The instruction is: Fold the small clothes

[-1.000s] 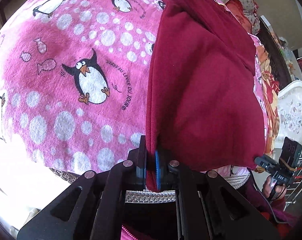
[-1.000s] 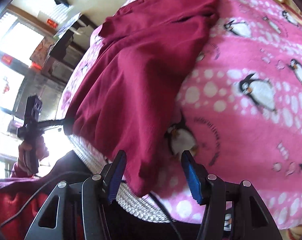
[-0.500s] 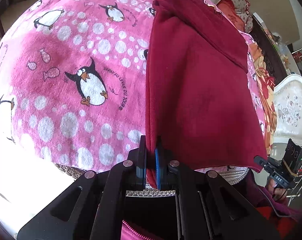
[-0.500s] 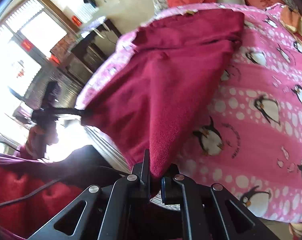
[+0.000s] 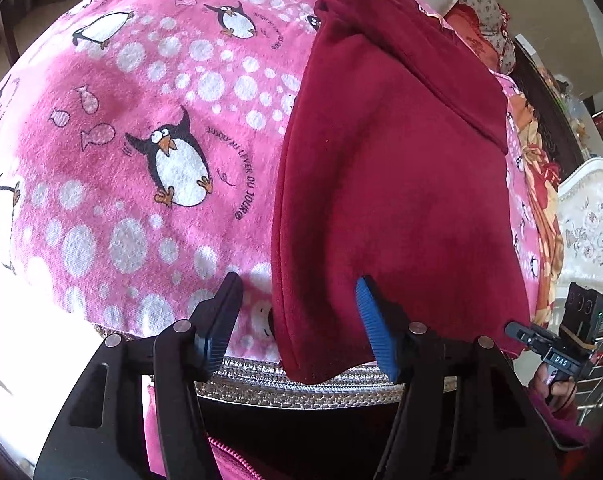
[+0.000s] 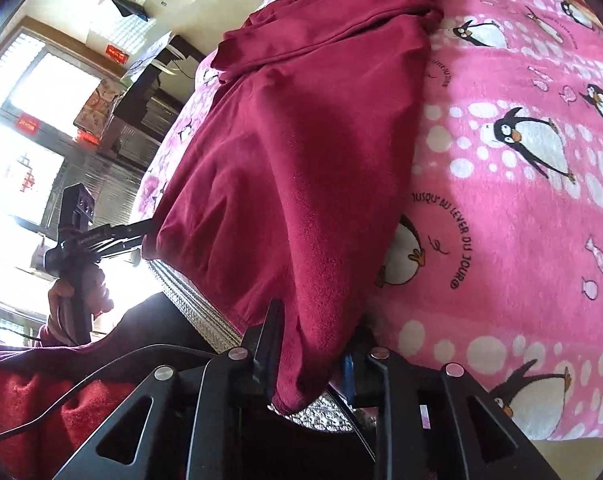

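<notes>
- So the left tongs point(image 5: 297, 320) have just been opening, jaws wide, maroon garment point(image 5: 389, 184) corner loose between them.
- Right tongs point(image 6: 311, 344) have just been opening too, garment corner sitting in a narrow gap on the penguin blanket point(image 6: 521, 208).

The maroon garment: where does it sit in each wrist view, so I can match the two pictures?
Left wrist view: the maroon garment fills the centre-right, its near hem corner between the open fingers of the left tool.
Right wrist view: it runs from top centre to bottom centre, its corner in the right tool.
Shared landmark: the pink penguin blanket under it.
</notes>
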### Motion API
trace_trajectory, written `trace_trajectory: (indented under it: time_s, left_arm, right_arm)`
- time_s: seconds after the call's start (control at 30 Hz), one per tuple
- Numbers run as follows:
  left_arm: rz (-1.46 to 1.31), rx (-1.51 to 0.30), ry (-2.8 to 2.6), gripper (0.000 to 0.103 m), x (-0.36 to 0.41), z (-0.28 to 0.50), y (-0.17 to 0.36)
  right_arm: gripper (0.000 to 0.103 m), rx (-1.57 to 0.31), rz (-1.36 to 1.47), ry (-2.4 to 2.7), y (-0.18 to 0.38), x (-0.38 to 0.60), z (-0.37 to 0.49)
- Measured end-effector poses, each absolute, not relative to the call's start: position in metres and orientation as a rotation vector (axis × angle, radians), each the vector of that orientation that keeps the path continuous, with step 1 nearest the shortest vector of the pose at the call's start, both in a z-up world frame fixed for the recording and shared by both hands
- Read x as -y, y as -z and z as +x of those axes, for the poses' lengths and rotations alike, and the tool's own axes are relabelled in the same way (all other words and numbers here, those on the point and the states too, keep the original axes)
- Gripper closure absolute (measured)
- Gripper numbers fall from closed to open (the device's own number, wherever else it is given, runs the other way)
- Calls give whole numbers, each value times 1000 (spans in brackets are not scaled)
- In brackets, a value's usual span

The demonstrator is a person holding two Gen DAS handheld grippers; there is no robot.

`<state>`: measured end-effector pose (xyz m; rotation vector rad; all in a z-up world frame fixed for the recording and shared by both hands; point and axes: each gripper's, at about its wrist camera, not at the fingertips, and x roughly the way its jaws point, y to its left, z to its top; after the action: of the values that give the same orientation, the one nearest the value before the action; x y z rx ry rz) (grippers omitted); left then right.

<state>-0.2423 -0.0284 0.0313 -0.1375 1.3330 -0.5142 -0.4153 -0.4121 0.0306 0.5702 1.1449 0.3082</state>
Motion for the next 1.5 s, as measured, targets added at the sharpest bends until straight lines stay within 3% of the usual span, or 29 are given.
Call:
trace_trajectory:
  time_s: [0.07, 0.13, 0.17, 0.63, 0.93, 1.37, 1.43, 1.5]
  left_arm:
    - [-80, -1330, 513, 45, 38, -245, -32]
    - [-14, -1338, 542, 75, 48, -246, -33]
    - [-12, -1358, 562, 95, 52, -245, -32]
    - [-215, -1220, 639, 95, 78, -152, -102]
    - [-232, -1049, 644, 95, 129, -62, -146]
    - [-159, -1047, 528, 96, 194, 54, -122]
    - [-153, -1068, 522, 91, 198, 63, -116]
    - [-163, -1073, 543, 73, 198, 68, -116]
  right_arm:
    - [81, -1138, 540, -323, -33, 411, -419]
    - [88, -1119, 528, -338, -40, 412, -417]
    - [90, -1105, 540, -347, -43, 413, -416]
    - [92, -790, 668, -311, -110, 486, -340]
    - [92, -723, 685, -227, -130, 526, -261]
    - [92, -767, 803, -109, -105, 603, -136]
    - [91, -808, 841, -79, -95, 612, -125]
    - [89, -814, 907, -72, -89, 626, -122]
